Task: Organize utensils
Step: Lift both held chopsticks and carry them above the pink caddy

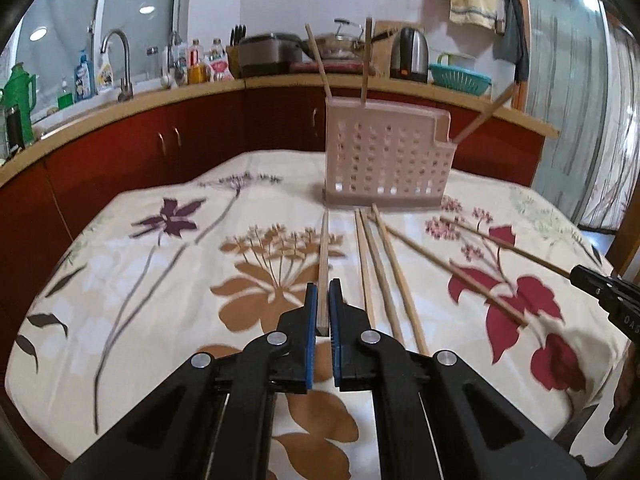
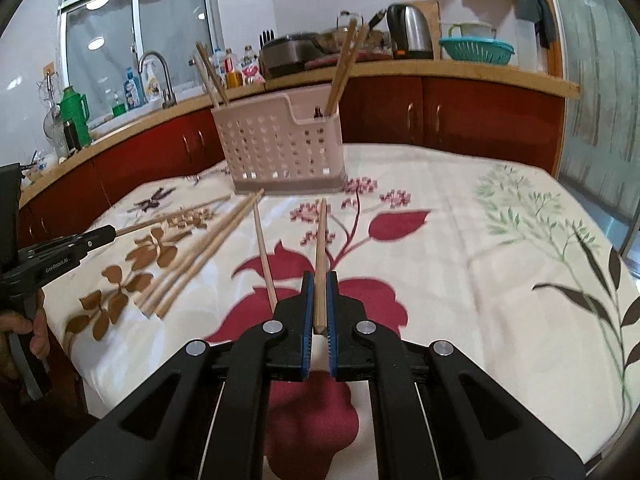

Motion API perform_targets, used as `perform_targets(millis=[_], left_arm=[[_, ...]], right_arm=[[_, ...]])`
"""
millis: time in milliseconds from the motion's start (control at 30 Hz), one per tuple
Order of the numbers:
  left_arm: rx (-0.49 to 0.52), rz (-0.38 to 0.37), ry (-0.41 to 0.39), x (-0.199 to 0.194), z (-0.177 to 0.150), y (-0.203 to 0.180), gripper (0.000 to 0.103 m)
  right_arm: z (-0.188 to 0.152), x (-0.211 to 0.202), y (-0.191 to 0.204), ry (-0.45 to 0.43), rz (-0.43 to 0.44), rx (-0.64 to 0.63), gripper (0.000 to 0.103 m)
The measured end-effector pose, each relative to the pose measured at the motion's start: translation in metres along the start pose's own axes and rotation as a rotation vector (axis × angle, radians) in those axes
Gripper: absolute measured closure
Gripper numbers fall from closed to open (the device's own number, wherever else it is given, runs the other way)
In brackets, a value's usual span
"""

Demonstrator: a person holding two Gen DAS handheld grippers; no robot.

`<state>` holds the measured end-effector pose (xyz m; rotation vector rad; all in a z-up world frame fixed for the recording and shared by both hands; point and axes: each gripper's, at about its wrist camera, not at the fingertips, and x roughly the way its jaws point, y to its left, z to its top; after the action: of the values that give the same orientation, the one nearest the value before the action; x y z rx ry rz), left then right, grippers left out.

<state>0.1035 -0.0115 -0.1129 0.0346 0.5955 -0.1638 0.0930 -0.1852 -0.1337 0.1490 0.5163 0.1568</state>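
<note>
The right gripper (image 2: 316, 300) pinches one chopstick (image 2: 320, 248) low in the middle; another stick (image 2: 265, 256) lies just left of it; a bunch (image 2: 200, 256) lies further left; the pink basket (image 2: 280, 148) stands upper middle with sticks inside; the left gripper (image 2: 106, 234) at the left edge grips a stick too.

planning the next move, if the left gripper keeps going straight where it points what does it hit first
Probably the pink holder: the left gripper, shut on a chopstick, aims at its left end, across bare tablecloth. Depth is unclear.
</note>
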Motion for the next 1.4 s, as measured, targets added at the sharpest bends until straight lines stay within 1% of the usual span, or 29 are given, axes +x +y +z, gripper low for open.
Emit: perform_targets(millis=[233, 467, 667, 867, 1067, 1400], left_arm=[[-0.004, -0.004, -0.074, -0.021, 0.021, 0.003, 0.096], [-0.006, -0.013, -0.115, -0.036, 0.034, 0.004, 0.096], [-0.001, -0.020, -0.133, -0.045, 0.044, 0.005, 0.096], [0.014, -0.043, -0.127, -0.043, 0.056, 0.006, 0.096], [0.032, -0.051, -0.127, -0.036, 0.073, 0.006, 0.096], [0.049, -0.063, -0.149, -0.019, 0.098, 0.008, 0.096]], right_arm=[[0.020, -0.017, 0.002, -0.056, -0.002, 0.000, 0.097], [0.037, -0.033, 0.007, -0.097, 0.005, -0.005, 0.097], [0.052, -0.045, 0.013, -0.135, 0.012, -0.010, 0.097], [0.068, -0.040, 0.014, -0.130, 0.007, -0.016, 0.097], [0.086, -0.025, 0.013, -0.110, 0.010, -0.009, 0.097], [0.112, -0.009, 0.018, -0.150, 0.014, -0.033, 0.096]])
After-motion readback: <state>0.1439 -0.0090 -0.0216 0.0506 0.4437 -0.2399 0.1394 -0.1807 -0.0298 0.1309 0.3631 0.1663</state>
